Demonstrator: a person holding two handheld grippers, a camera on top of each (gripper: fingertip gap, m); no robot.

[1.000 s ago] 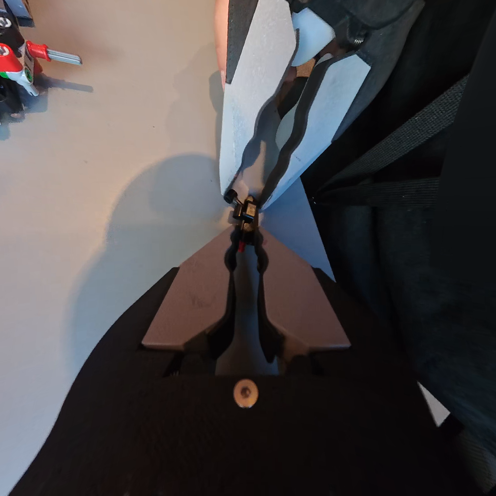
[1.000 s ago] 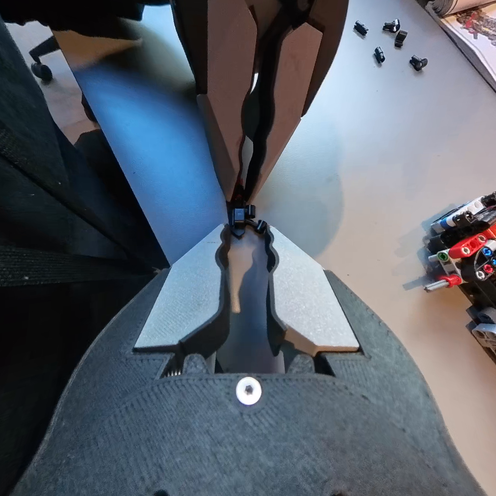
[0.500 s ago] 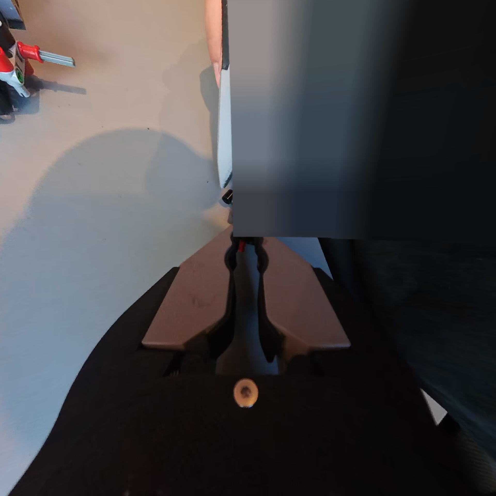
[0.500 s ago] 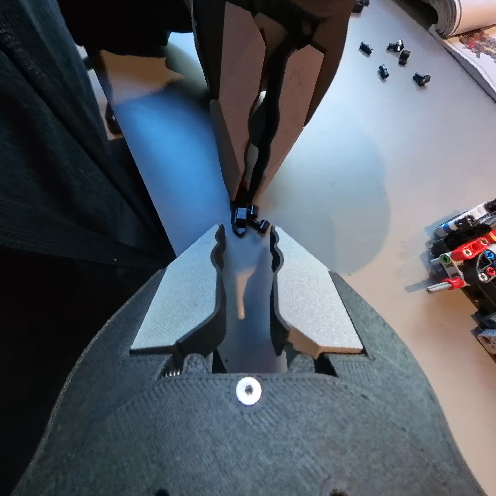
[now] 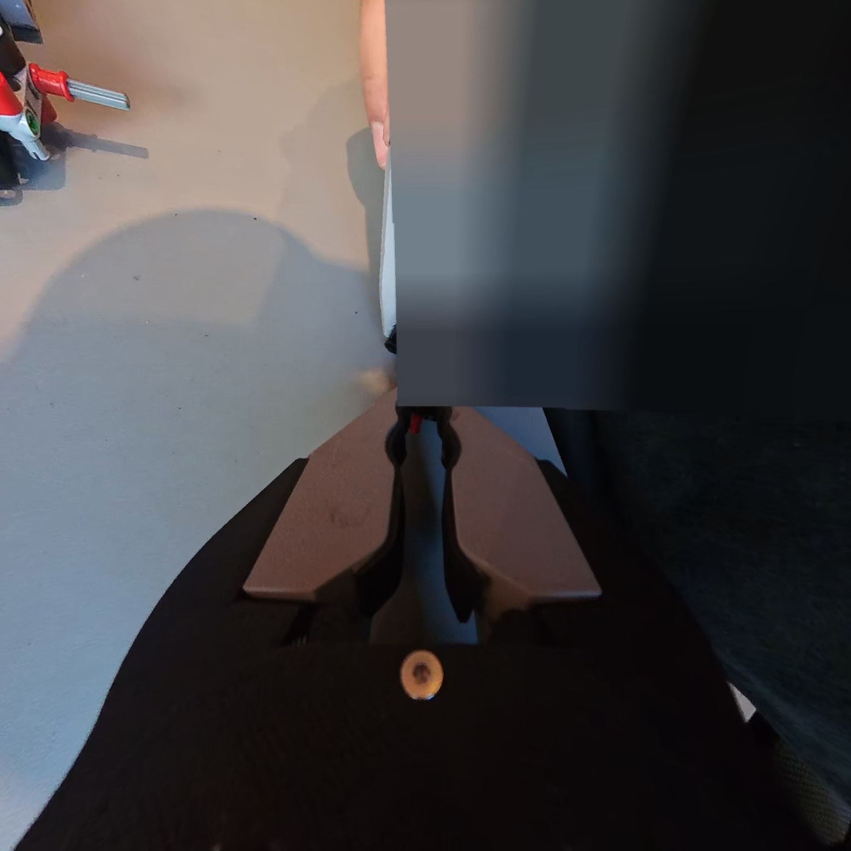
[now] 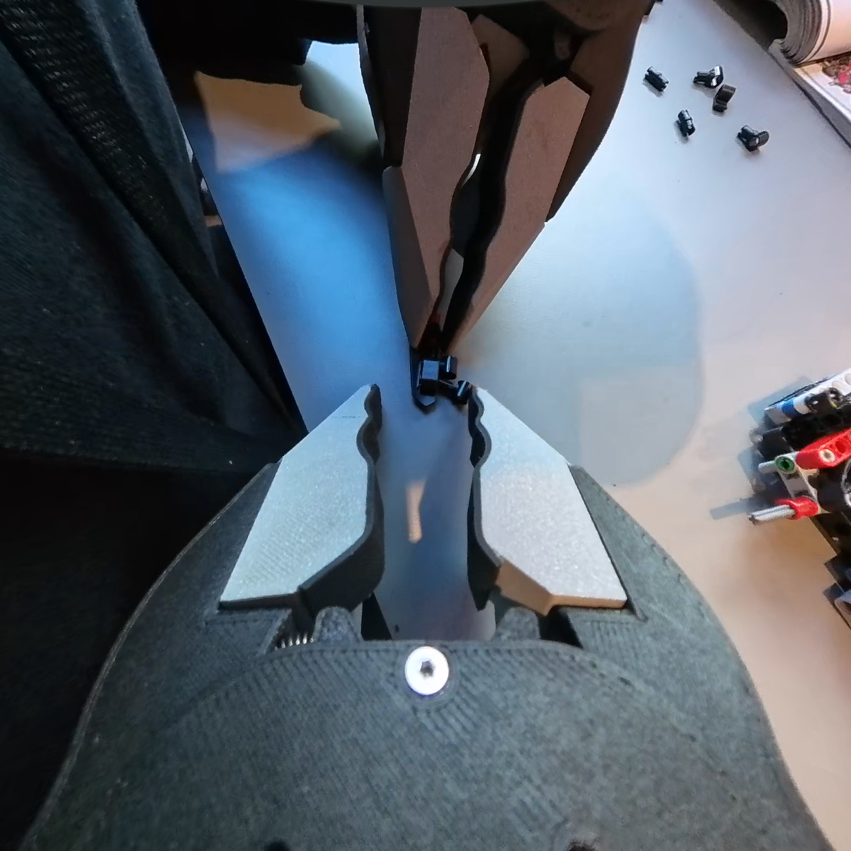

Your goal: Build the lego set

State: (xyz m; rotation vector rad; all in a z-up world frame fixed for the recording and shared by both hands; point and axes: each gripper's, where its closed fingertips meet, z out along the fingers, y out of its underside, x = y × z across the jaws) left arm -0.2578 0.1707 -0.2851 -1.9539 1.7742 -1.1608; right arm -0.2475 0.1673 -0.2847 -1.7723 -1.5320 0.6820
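Looking down on a pale table (image 6: 621, 322) in both wrist views, with dark clothing (image 6: 92, 276) of the person filling the side off its edge. Seeing a partly built lego model (image 6: 810, 465) at the right margin of the right wrist view: black frame with red, blue, green and white bits, sitting on the table well apart from both tools. Catching the corner of an open instruction booklet (image 6: 824, 60) at top right. Finding the left gripper (image 6: 435, 340) coming in from the top of the right wrist view, pinched tight on a small black lego piece (image 6: 435, 373) with a red bit tucked between the fingertips; holding that piece up off the table, out near the table edge. Finding the right gripper (image 6: 423, 405) opposite, tip to tip, spread wide and gripping nothing, with the lower end of the black piece sitting in the gap just beside the right-hand fingertip; cannot tell about contact there. Confirming in the left wrist view: left gripper (image 5: 423, 423) closed on the same piece, red bit visible at the tips, most of the right tool hidden behind a blurred patch. Spotting a fingertip (image 5: 375, 115) of the person beside that patch. Counting five loose black pins (image 6: 751, 136) scattered on the table near the booklet.
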